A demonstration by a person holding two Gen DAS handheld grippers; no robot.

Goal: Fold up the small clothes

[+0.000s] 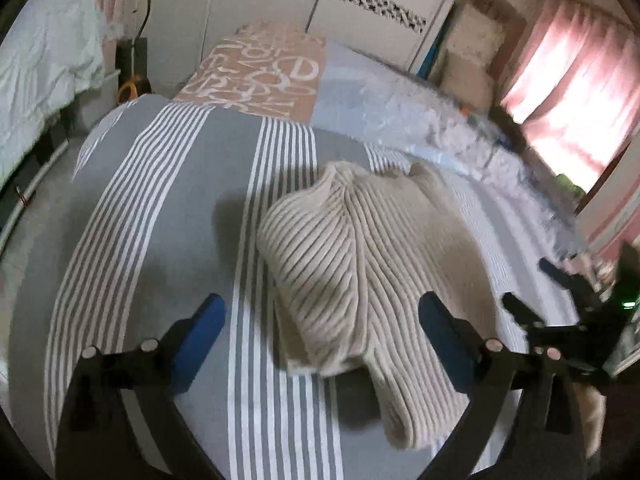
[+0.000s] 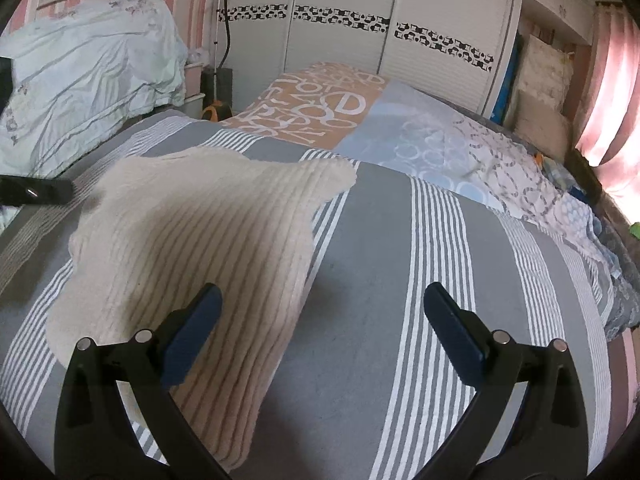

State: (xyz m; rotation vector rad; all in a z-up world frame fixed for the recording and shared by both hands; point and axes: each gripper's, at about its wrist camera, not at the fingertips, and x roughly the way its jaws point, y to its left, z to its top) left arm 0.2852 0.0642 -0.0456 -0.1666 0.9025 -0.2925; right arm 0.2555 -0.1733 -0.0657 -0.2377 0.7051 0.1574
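A cream ribbed knit sweater (image 1: pixel 360 272) lies folded on the grey-and-white striped bed cover (image 1: pixel 168 208). My left gripper (image 1: pixel 320 312) hovers open above its near edge, blue pads wide apart with nothing between them. In the left wrist view my right gripper (image 1: pixel 532 288) shows at the right edge, also open. In the right wrist view the sweater (image 2: pixel 192 240) spreads to the left, and my right gripper (image 2: pixel 320 304) is open above its right edge and the bed cover (image 2: pixel 384 280). The tip of my left gripper (image 2: pixel 36 192) pokes in at the far left.
An orange cloth with white letters (image 2: pixel 320 108) and a pale blue patterned quilt (image 2: pixel 460 148) lie at the far end of the bed. A heap of white bedding (image 2: pixel 80 80) sits at the left. White wardrobe doors (image 2: pixel 360 16) stand behind; pink curtains (image 1: pixel 568 92) hang right.
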